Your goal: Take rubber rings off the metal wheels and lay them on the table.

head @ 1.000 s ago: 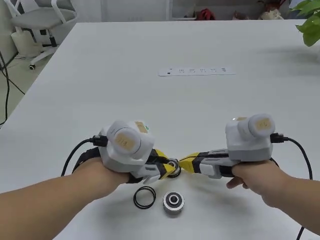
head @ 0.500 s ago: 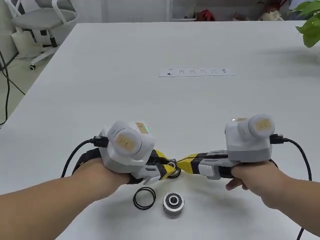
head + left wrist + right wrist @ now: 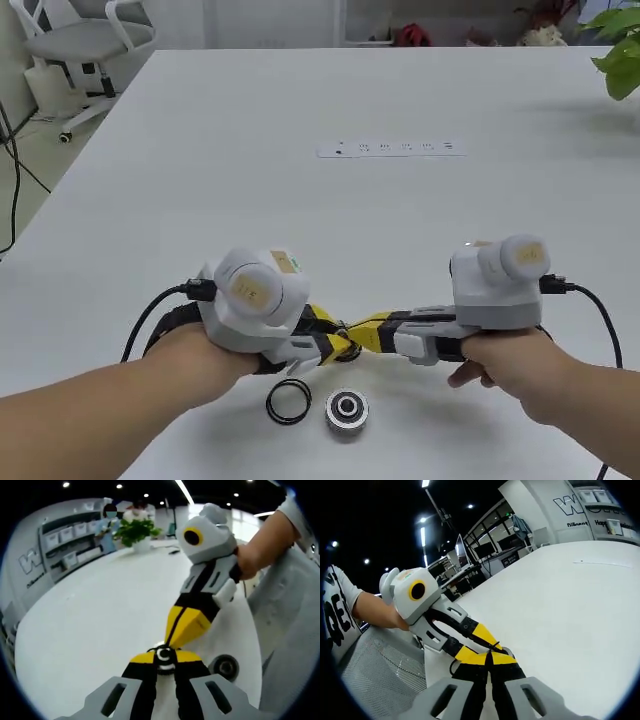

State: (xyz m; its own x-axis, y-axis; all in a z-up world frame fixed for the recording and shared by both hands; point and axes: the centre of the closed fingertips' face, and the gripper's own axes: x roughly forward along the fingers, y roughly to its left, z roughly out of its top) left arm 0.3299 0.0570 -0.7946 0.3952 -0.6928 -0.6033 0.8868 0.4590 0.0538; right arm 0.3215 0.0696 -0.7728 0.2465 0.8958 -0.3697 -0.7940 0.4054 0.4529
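My left gripper is shut on a small metal wheel, held just above the white table. My right gripper comes in from the right with its jaws pinched together at that wheel's rim, apparently on its rubber ring. In the left gripper view the right gripper meets the wheel from above. In the right gripper view my own tips touch the left gripper's yellow fingertips. A loose black rubber ring lies on the table in front, beside a second metal wheel.
A white power strip lies flat at mid-table. An office chair stands beyond the far left corner and a green plant at the far right. Black cables trail from both grippers.
The right gripper's tips have edged slightly further left over the held wheel. Both grippers stay joined at it, and the ring and second wheel have not moved.
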